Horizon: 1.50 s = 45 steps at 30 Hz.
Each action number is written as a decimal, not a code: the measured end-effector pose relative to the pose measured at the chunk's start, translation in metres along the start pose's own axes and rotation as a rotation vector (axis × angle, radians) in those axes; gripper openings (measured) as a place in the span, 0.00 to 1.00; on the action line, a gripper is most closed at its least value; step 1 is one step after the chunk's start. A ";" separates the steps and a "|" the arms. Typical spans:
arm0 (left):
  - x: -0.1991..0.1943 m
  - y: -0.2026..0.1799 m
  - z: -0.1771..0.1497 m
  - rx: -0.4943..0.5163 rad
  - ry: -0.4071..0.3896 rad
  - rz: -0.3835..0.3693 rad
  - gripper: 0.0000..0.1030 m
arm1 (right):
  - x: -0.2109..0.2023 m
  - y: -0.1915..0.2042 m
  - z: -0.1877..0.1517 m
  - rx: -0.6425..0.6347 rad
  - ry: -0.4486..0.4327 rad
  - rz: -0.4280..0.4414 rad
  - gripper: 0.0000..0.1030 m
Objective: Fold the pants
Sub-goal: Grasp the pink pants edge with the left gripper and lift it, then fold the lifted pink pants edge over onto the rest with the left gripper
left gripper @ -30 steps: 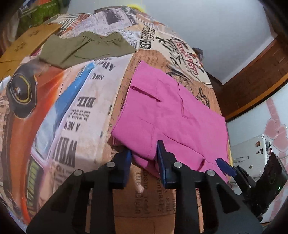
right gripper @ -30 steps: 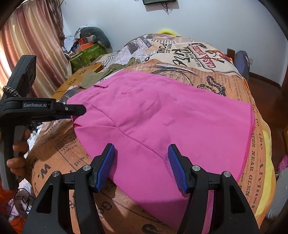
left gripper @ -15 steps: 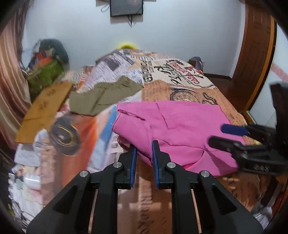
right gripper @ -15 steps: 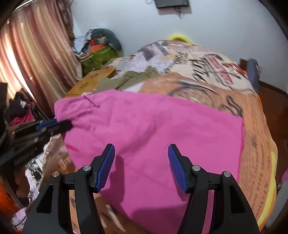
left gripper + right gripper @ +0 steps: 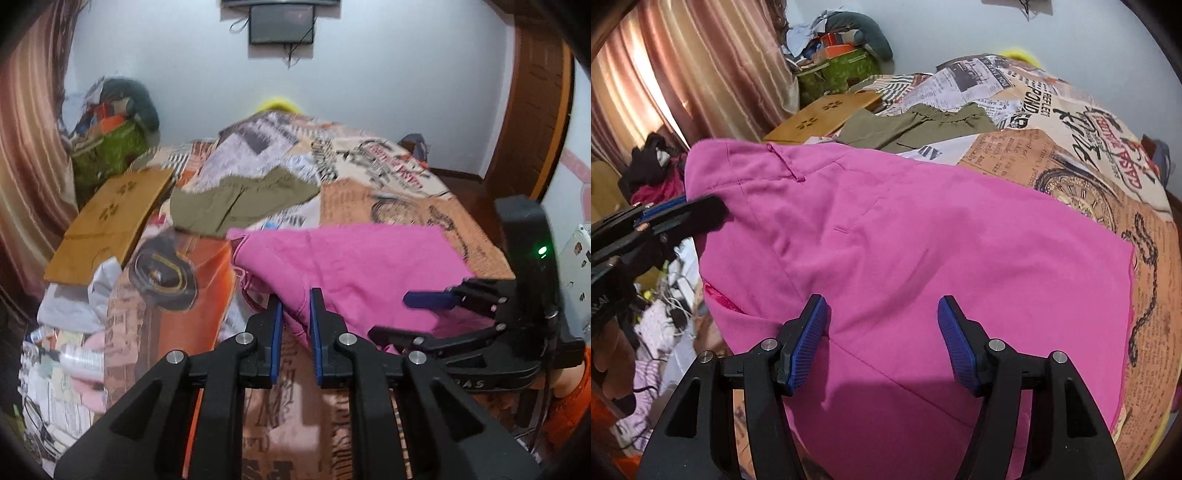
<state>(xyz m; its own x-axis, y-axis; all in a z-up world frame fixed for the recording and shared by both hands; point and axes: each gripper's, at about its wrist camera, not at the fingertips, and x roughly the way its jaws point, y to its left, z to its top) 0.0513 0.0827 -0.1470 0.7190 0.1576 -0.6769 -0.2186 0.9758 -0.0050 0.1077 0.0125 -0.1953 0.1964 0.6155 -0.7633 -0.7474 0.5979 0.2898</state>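
Note:
The pink pants point(image 5: 354, 266) lie folded on the patterned bed cover point(image 5: 388, 199). My left gripper point(image 5: 296, 325) is shut on the near left corner of the pants and lifts it off the bed. In the right wrist view that raised corner point(image 5: 713, 173) stands up at the left, with the left gripper point(image 5: 683, 214) clamped on it. My right gripper point(image 5: 882, 339) is open, its blue pads over the near edge of the pants point(image 5: 905, 258), holding nothing. It also shows in the left wrist view point(image 5: 436, 314), low on the right.
Olive green pants point(image 5: 240, 199) lie further back on the bed. A cardboard sheet point(image 5: 114, 221) leans at the bed's left side. Clutter and a green bag point(image 5: 107, 151) sit by the curtain. A door point(image 5: 532, 122) is at the right.
My left gripper closed on the pants' corner and lifted it up. The view swung level, and the right gripper moved in over the near edge, still open.

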 end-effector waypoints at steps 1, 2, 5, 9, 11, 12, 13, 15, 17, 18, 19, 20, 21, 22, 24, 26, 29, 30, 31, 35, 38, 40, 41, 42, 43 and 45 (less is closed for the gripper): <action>-0.004 -0.005 0.003 0.018 -0.018 0.003 0.13 | -0.005 -0.002 -0.003 0.008 -0.011 -0.003 0.58; -0.006 -0.008 0.005 0.032 -0.030 0.006 0.13 | -0.012 -0.005 -0.006 0.020 -0.028 -0.006 0.58; -0.013 -0.026 0.012 0.097 -0.073 0.021 0.12 | -0.029 -0.013 -0.013 0.050 -0.061 -0.029 0.58; -0.018 -0.043 0.022 0.156 -0.100 0.017 0.12 | -0.053 -0.032 -0.030 0.094 -0.094 -0.089 0.58; -0.019 -0.051 0.027 0.170 -0.106 0.007 0.12 | -0.060 -0.043 -0.039 0.121 -0.099 -0.114 0.58; -0.019 -0.054 0.030 0.177 -0.108 0.000 0.12 | -0.061 -0.048 -0.043 0.130 -0.095 -0.125 0.58; -0.019 -0.058 0.033 0.183 -0.111 -0.007 0.12 | -0.061 -0.052 -0.046 0.138 -0.090 -0.129 0.58; -0.019 -0.069 0.037 0.201 -0.115 -0.024 0.12 | -0.056 -0.059 -0.053 0.156 -0.074 -0.123 0.58; -0.019 -0.079 0.040 0.211 -0.113 -0.052 0.12 | -0.053 -0.059 -0.058 0.164 -0.078 -0.109 0.58; -0.019 -0.084 0.041 0.217 -0.113 -0.064 0.12 | -0.053 -0.059 -0.059 0.162 -0.089 -0.108 0.58; -0.018 -0.089 0.042 0.224 -0.113 -0.071 0.12 | -0.053 -0.060 -0.060 0.160 -0.093 -0.108 0.58; -0.018 -0.094 0.043 0.232 -0.114 -0.078 0.12 | -0.054 -0.060 -0.060 0.162 -0.095 -0.104 0.59; -0.017 -0.099 0.043 0.239 -0.112 -0.085 0.12 | -0.054 -0.062 -0.060 0.167 -0.097 -0.098 0.59; -0.016 -0.103 0.044 0.245 -0.107 -0.097 0.12 | -0.054 -0.062 -0.060 0.168 -0.099 -0.093 0.59; -0.015 -0.110 0.044 0.253 -0.096 -0.121 0.12 | -0.054 -0.063 -0.062 0.169 -0.104 -0.089 0.59; -0.012 -0.118 0.045 0.263 -0.085 -0.142 0.12 | -0.056 -0.063 -0.063 0.169 -0.108 -0.087 0.59; -0.009 -0.128 0.046 0.279 -0.073 -0.166 0.12 | -0.063 -0.065 -0.064 0.170 -0.120 -0.093 0.58; -0.008 -0.130 0.047 0.284 -0.068 -0.174 0.12 | -0.069 -0.067 -0.066 0.179 -0.135 -0.101 0.58; -0.007 -0.133 0.047 0.288 -0.064 -0.183 0.12 | -0.075 -0.071 -0.068 0.190 -0.146 -0.105 0.58; -0.004 -0.142 0.047 0.308 -0.050 -0.206 0.12 | -0.094 -0.087 -0.079 0.215 -0.155 -0.164 0.58; -0.002 -0.149 0.048 0.318 -0.038 -0.230 0.12 | -0.096 -0.099 -0.089 0.227 -0.135 -0.211 0.58; 0.000 -0.154 0.047 0.323 -0.031 -0.243 0.12 | -0.093 -0.108 -0.096 0.254 -0.110 -0.214 0.58; 0.002 -0.158 0.046 0.326 -0.026 -0.250 0.12 | -0.091 -0.111 -0.100 0.265 -0.104 -0.204 0.58; 0.003 -0.161 0.046 0.330 -0.021 -0.257 0.12 | -0.090 -0.113 -0.102 0.275 -0.101 -0.190 0.58; 0.004 -0.165 0.045 0.334 -0.015 -0.264 0.12 | -0.089 -0.114 -0.103 0.285 -0.101 -0.178 0.58; 0.008 -0.173 0.044 0.346 -0.004 -0.277 0.11 | -0.088 -0.116 -0.105 0.295 -0.108 -0.168 0.58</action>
<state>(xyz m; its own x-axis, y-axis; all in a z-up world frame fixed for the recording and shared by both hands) 0.1238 -0.0782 -0.1188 0.7221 -0.1176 -0.6817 0.2166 0.9743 0.0614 0.1106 -0.1645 -0.2221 0.3785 0.5374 -0.7536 -0.4866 0.8081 0.3320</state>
